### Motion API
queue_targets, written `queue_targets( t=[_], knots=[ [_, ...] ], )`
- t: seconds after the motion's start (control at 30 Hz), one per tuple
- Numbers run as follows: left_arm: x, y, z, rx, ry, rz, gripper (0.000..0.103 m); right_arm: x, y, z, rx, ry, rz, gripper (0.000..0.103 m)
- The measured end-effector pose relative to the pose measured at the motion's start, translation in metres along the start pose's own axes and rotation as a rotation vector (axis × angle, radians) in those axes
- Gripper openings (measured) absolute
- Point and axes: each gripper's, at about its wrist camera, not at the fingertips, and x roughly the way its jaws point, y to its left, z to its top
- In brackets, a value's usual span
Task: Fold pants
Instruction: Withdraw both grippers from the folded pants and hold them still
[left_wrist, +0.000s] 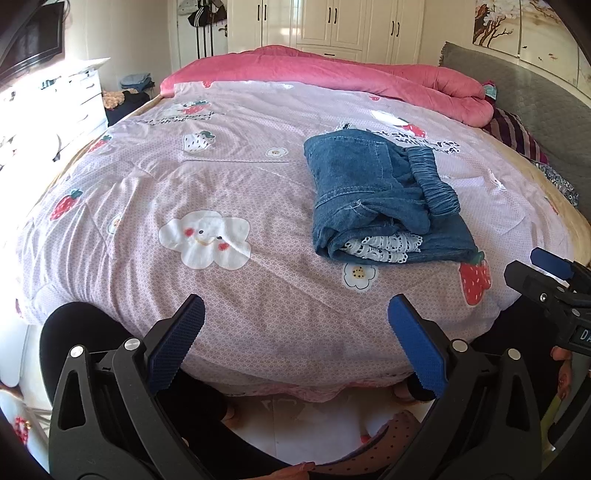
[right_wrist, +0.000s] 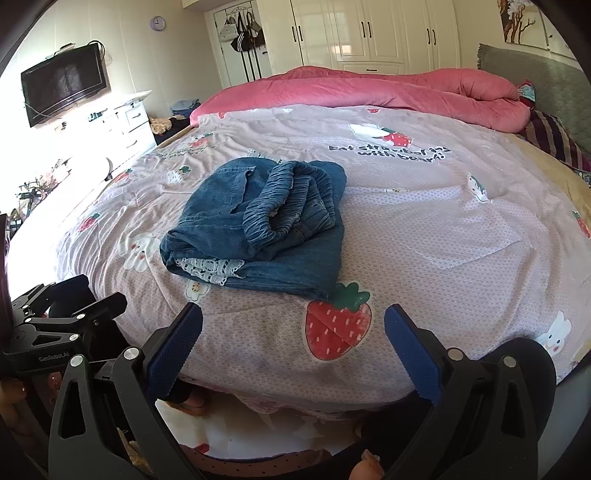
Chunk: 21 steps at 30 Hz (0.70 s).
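Left gripper held at near bed edge, blue-padded jaws spread apart, nothing gripped. Right gripper likewise held wide, empty. Folded blue denim pants with white lace trim laid beyond on pink strawberry-print quilt, well apart from both grippers. Rolled pink blanket seen at far side; white wardrobe behind.

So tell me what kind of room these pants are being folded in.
A home bedroom, most likely: the denim pants lie on a bed with a strawberry-print cover, a pink quilt bunched behind, white wardrobes along the far wall, and a wall-mounted TV.
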Motion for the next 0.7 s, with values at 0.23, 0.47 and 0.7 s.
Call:
queue_targets(
  t=[0.23,0.47,0.7],
  knots=[
    [0.0007,-0.0023,0.0012,0.014,-0.002,0.013,0.093,-0.0007,-0.0007,-0.0003,0.009,0.002,-0.014,0.099],
    [-0.0013,-0.0046,0.0009,0.021,-0.006,0.019,0.093,-0.0026,-0.0011,-0.0007,0.011,-0.001,-0.026,0.099],
    [0.0004,-0.006,0.0014,0.029,0.006,0.018,0.093,-0.0004,-0.0054,-0.0014,0.021,0.009,-0.054,0.099]
  ],
)
